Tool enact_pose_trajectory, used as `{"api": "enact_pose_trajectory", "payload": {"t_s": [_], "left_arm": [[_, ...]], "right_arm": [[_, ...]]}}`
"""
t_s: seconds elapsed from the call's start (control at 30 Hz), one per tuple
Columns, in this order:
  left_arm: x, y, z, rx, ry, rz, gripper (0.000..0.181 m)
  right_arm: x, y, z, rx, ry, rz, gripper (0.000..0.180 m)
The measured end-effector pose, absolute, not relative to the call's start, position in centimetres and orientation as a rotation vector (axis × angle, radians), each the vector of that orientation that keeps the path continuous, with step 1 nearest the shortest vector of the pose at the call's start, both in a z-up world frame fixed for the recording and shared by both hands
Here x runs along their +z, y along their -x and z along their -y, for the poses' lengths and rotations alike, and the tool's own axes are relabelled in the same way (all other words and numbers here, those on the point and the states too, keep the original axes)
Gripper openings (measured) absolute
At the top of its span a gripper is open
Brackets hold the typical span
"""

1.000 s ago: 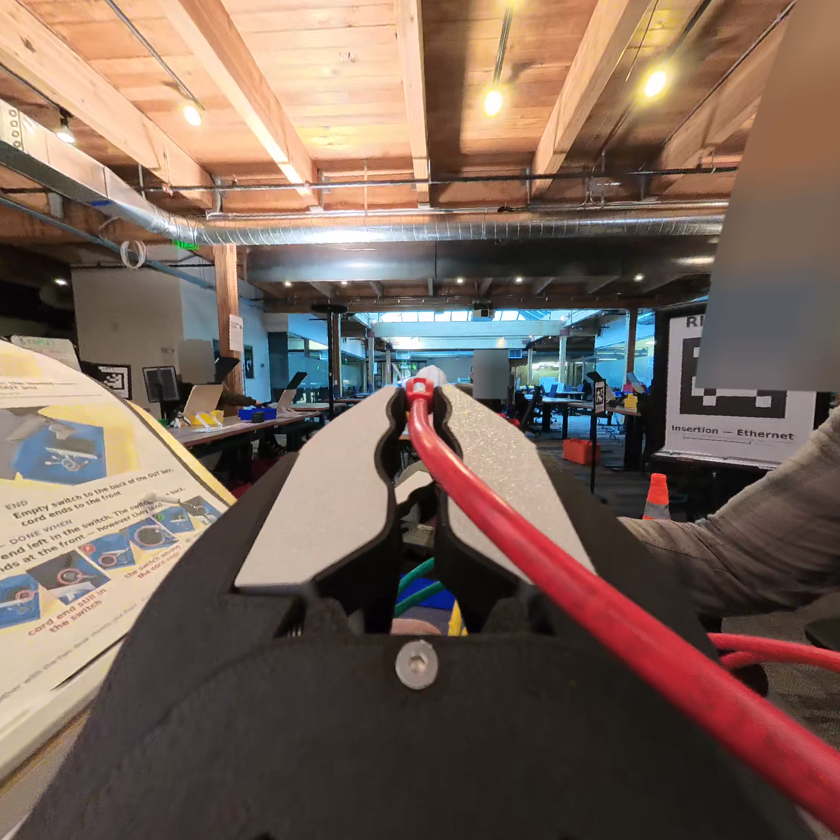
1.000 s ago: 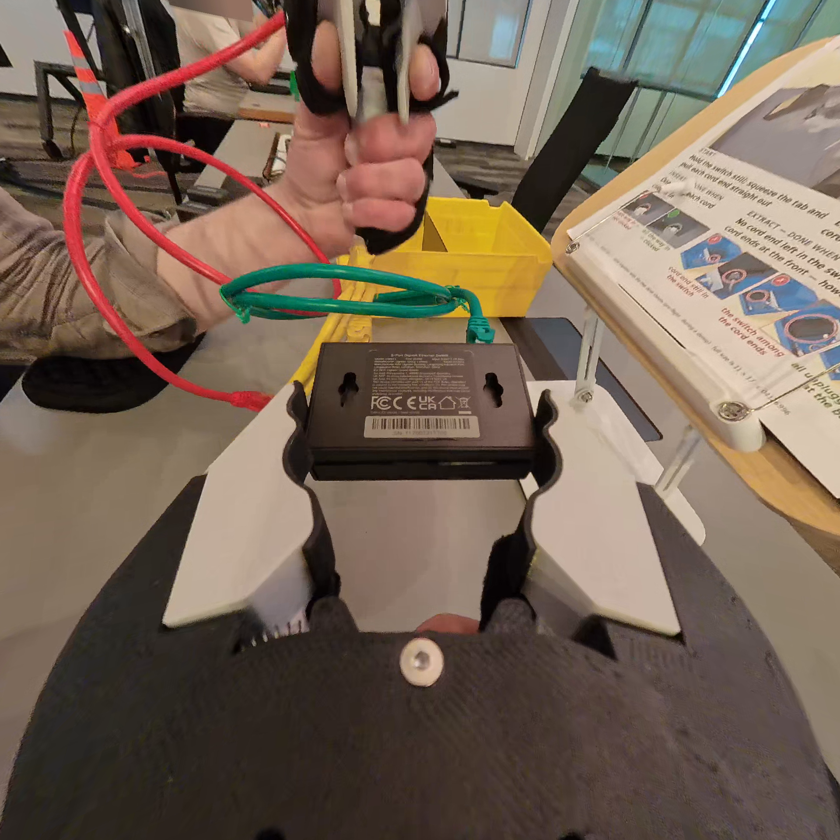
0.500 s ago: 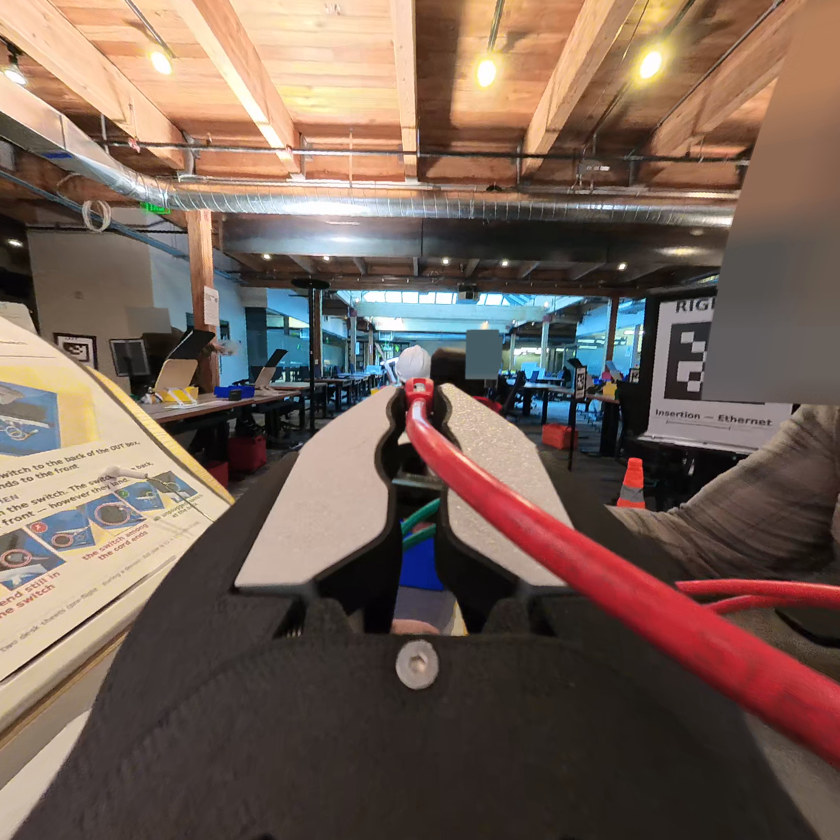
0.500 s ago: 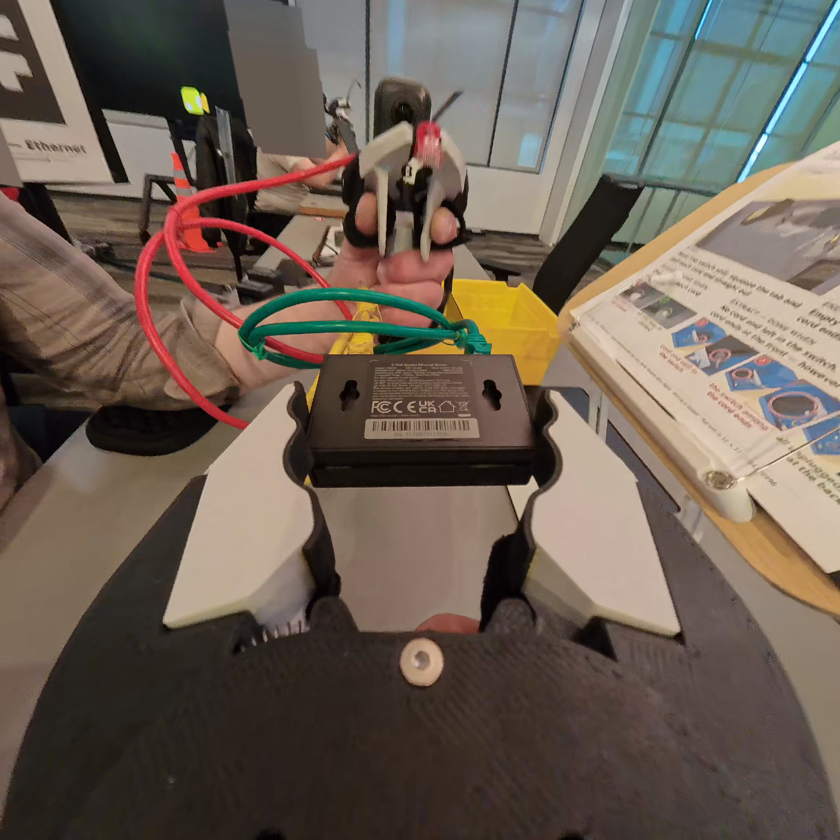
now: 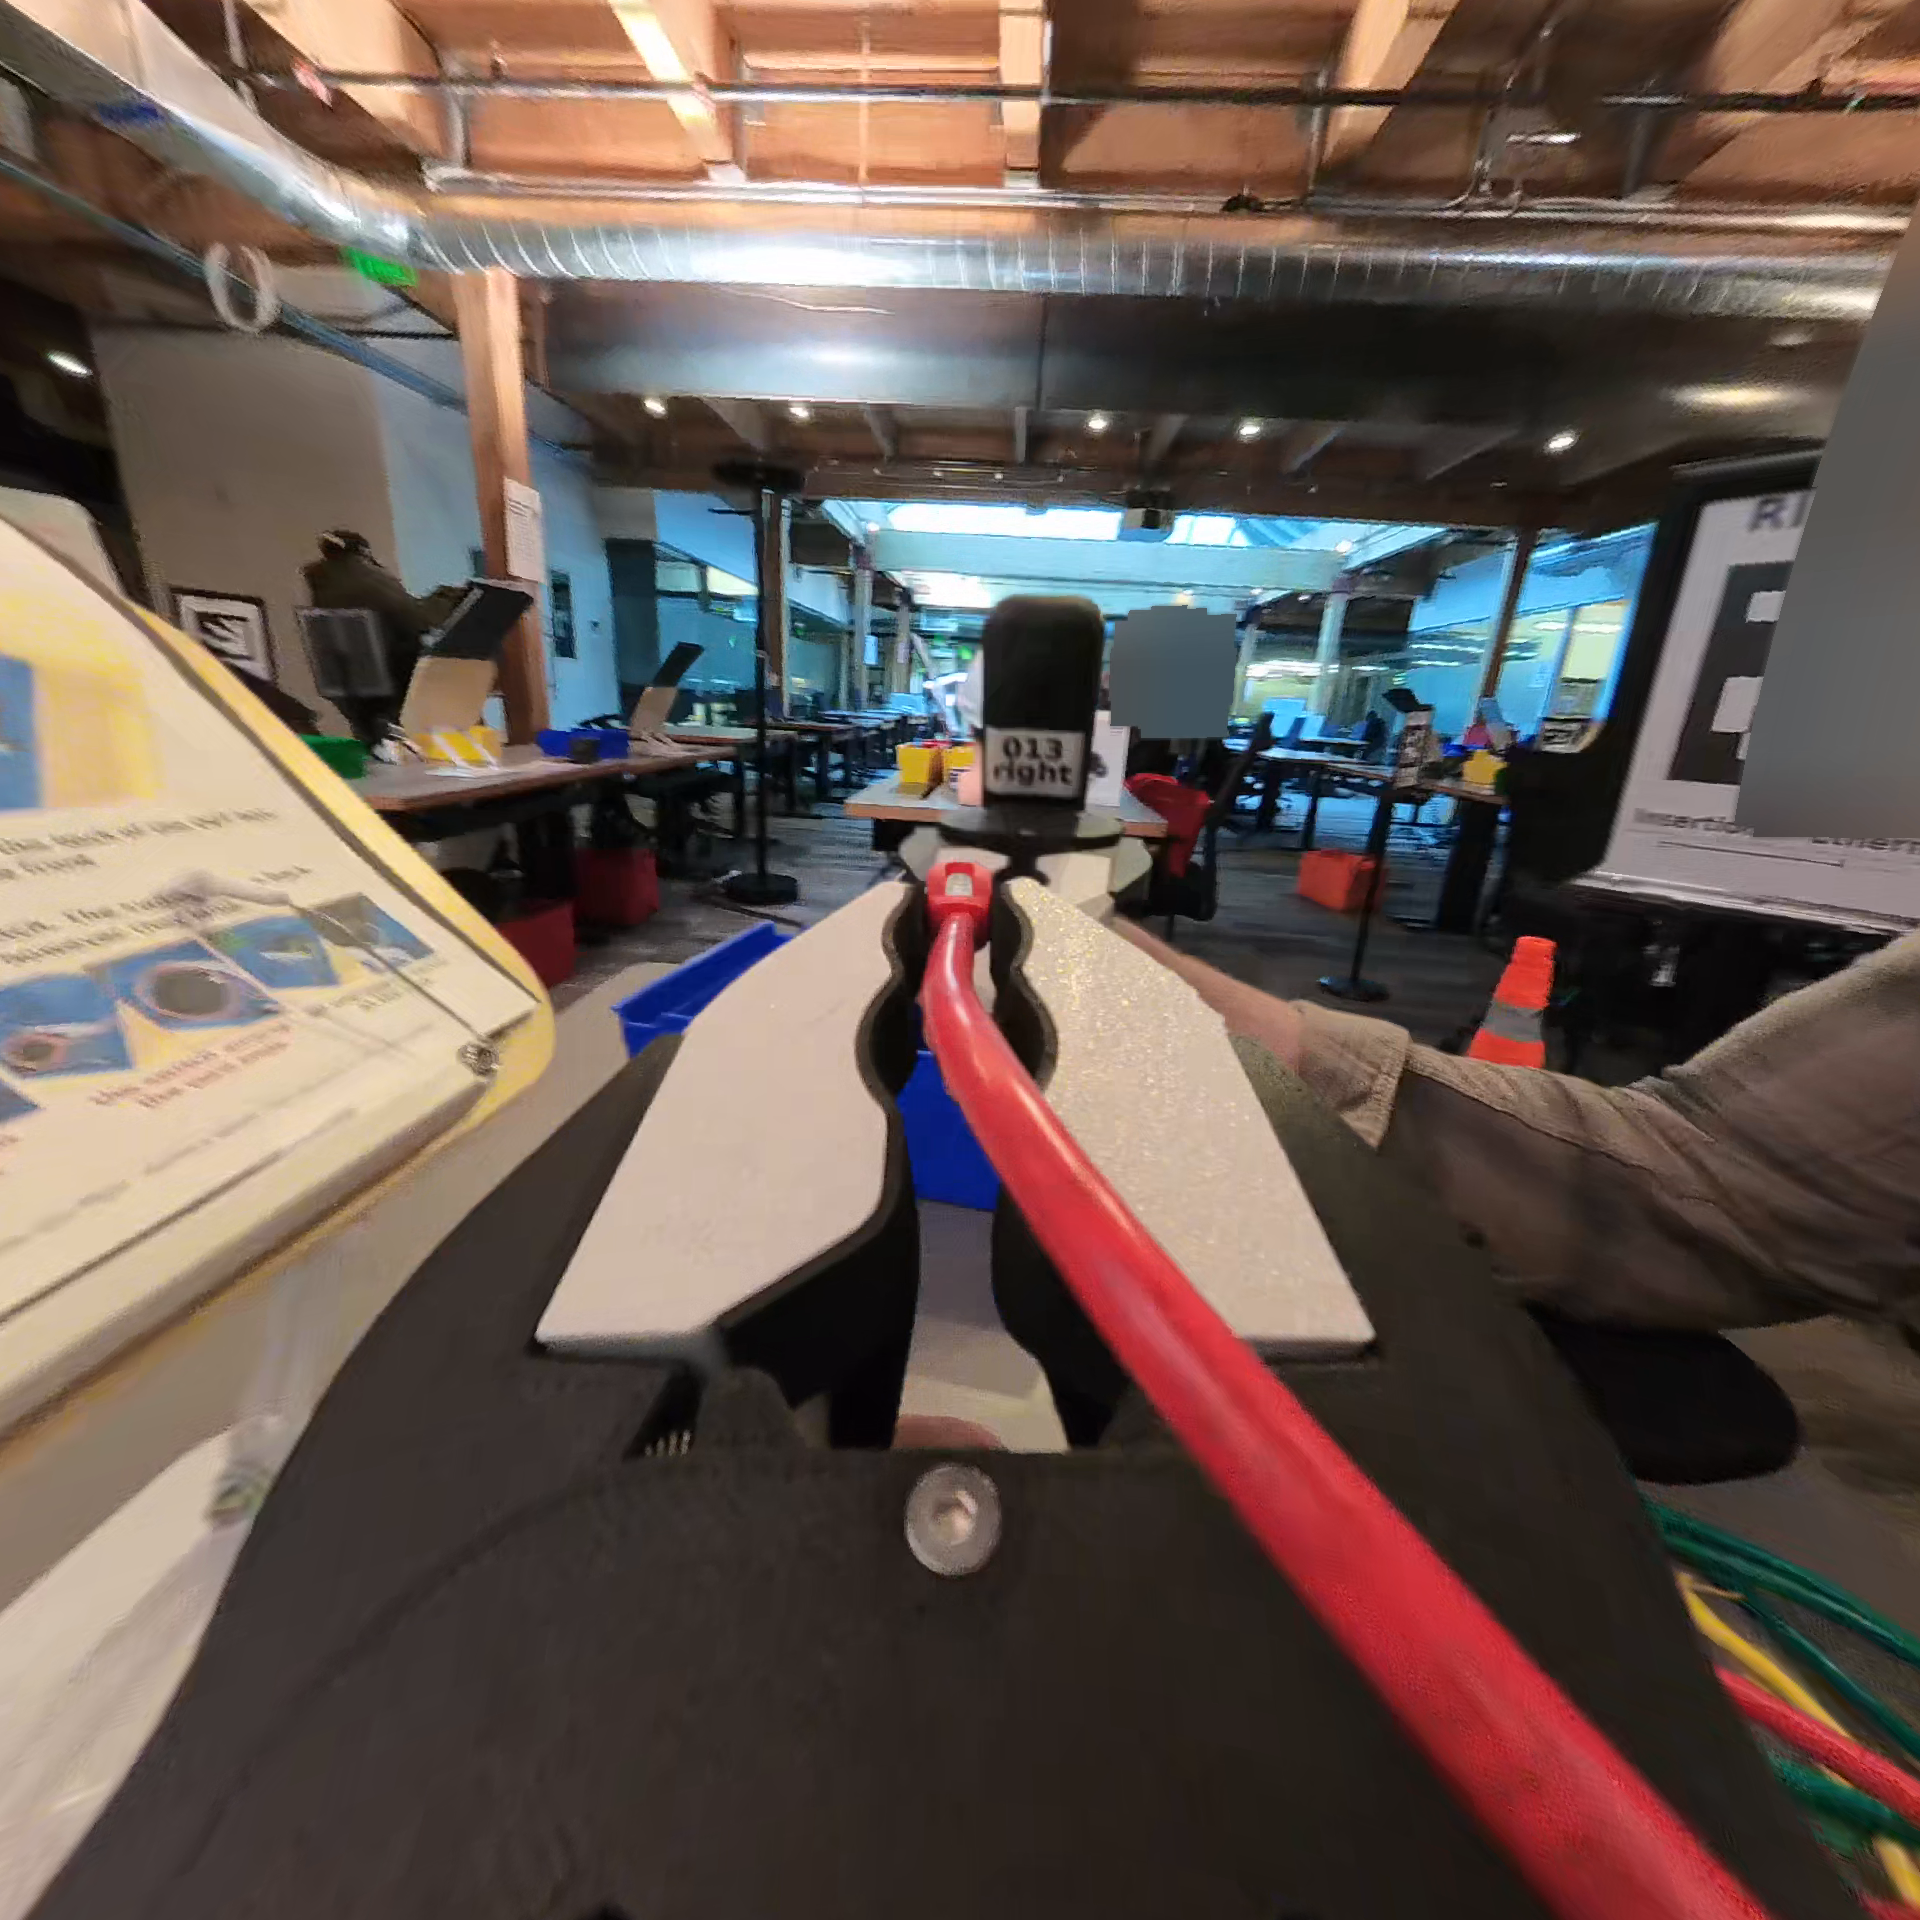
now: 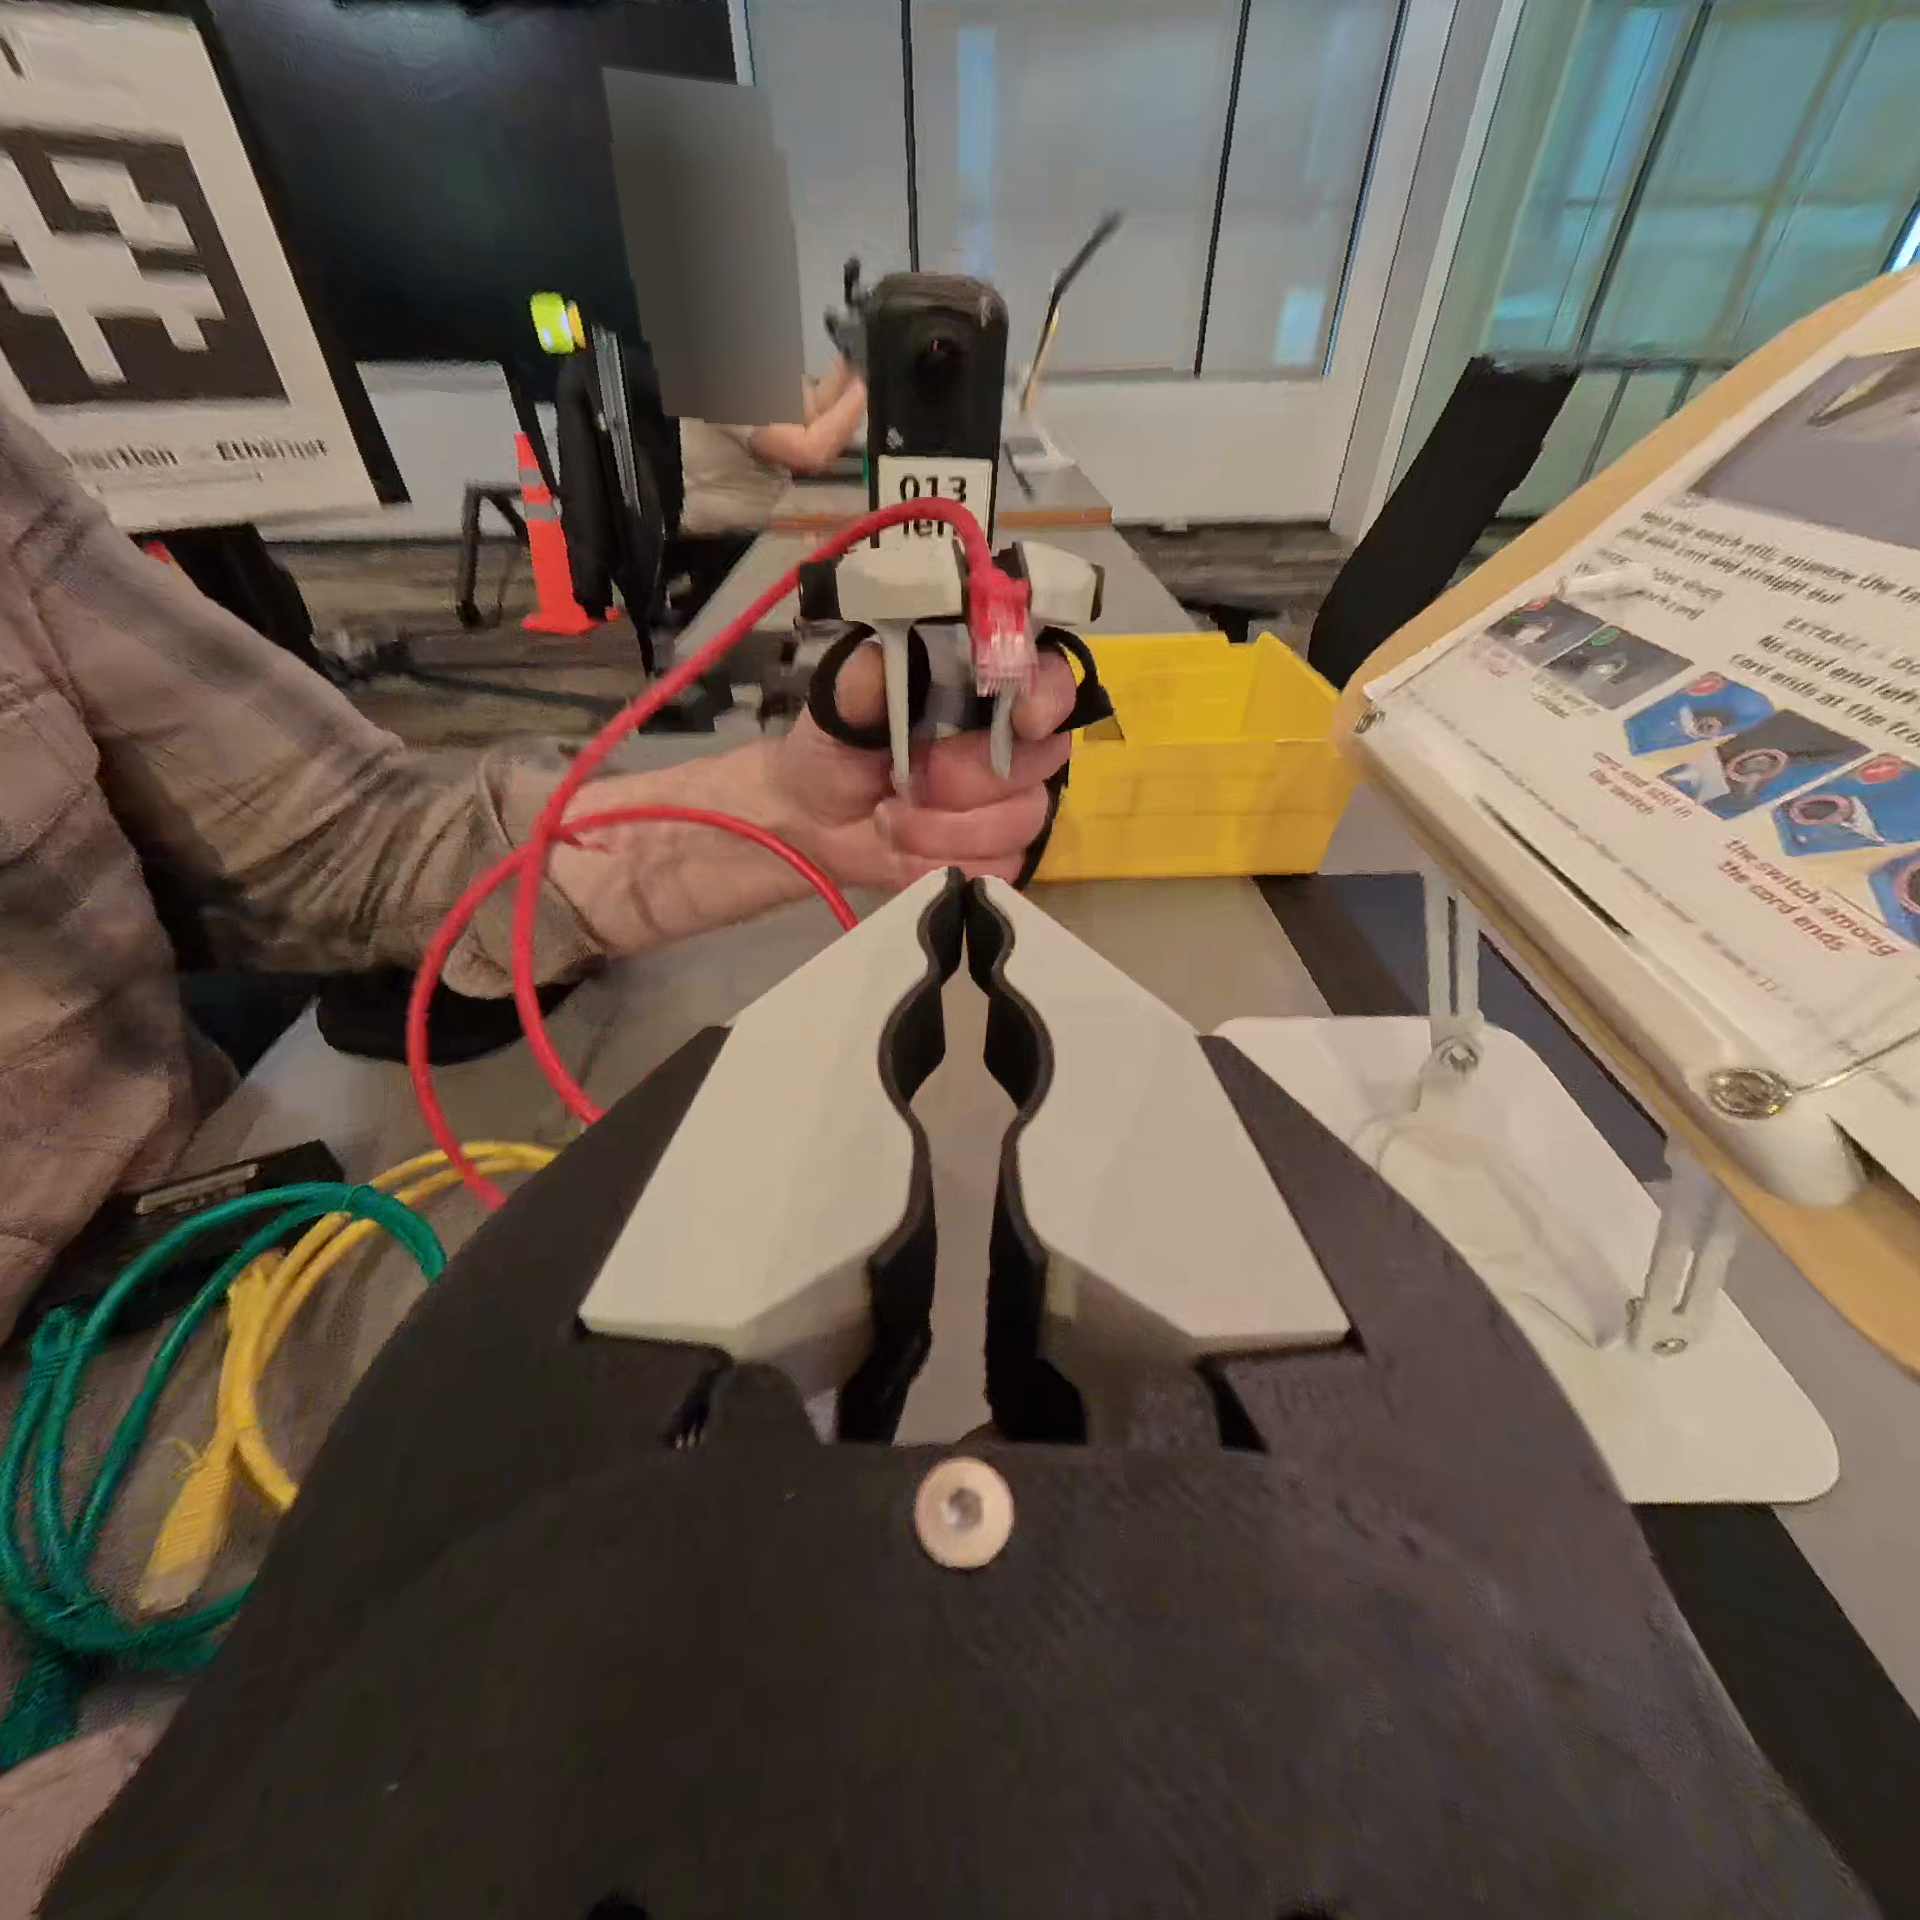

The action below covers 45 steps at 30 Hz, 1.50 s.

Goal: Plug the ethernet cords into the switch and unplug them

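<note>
The red ethernet cord is pinched near its plug by the left gripper; the right gripper is clenched on nothing. The black switch lies beside the green and yellow cords. Insertion seems pending: the switch must be regrasped.

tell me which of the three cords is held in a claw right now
The red cord: its plug end is pinched in the left claw. The green cord and yellow cord lie loose on the table.
</note>
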State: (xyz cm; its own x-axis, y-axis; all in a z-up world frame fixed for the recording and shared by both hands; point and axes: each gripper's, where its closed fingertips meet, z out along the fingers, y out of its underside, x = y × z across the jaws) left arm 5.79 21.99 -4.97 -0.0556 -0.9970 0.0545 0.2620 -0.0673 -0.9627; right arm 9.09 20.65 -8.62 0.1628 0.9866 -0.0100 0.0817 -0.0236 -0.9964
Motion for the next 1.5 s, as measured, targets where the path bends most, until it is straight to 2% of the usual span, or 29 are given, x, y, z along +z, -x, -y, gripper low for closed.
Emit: {"api": "enact_pose_trajectory", "payload": {"t_s": [0.2,0.27,0.33,0.5,0.63,0.7,0.97,1.0,1.07,1.1,1.37,1.5], "left_arm": [[-7.5,-7.5,-21.7,-1.293,1.104,-1.170,0.012],[-7.1,-7.0,-22.1,-1.312,1.092,-1.137,0.012],[-7.2,-6.5,-22.7,-1.300,1.103,-1.129,0.011],[-6.9,-6.1,-22.9,-1.297,1.111,-1.126,0.011],[-6.5,-6.2,-22.2,-1.292,1.095,-1.147,0.011],[-6.3,-6.3,-22.1,-1.270,1.097,-1.161,0.011],[-4.4,-5.5,-21.2,-1.223,1.064,-1.169,0.011],[-4.2,-5.3,-21.1,-1.216,1.059,-1.169,0.011],[-3.9,-5.0,-21.0,-1.206,1.049,-1.168,0.011],[-3.6,-4.9,-20.9,-1.203,1.044,-1.166,0.011],[-2.7,-3.3,-20.6,-1.101,1.040,-1.215,0.011],[-2.6,-2.4,-20.0,-1.055,1.034,-1.270,0.011]], "right_arm": [[-10.2,-8.2,-21.0,0.908,1.471,1.252,0.000],[-10.1,-7.9,-20.5,0.840,1.513,1.296,0.028],[-10.6,-7.3,-18.5,0.777,1.565,1.426,0.041],[-12.1,-6.5,-11.0,0.686,1.698,1.627,0.061],[-14.0,-5.9,-3.6,0.737,1.831,1.602,0.066],[-16.6,-5.4,-0.6,0.767,1.989,1.517,0.078],[-27.2,-1.8,2.4,0.700,2.427,1.055,0.072],[-27.9,-1.1,2.3,0.734,2.434,1.027,0.066],[-28.8,-0.2,1.7,0.762,2.413,1.033,0.025],[-29.4,-0.2,1.4,0.720,2.409,1.081,0.025],[-26.7,-1.9,-2.0,0.585,2.185,1.634,0.008],[-25.8,-4.2,-4.3,0.460,2.013,1.980,0.007]]}}
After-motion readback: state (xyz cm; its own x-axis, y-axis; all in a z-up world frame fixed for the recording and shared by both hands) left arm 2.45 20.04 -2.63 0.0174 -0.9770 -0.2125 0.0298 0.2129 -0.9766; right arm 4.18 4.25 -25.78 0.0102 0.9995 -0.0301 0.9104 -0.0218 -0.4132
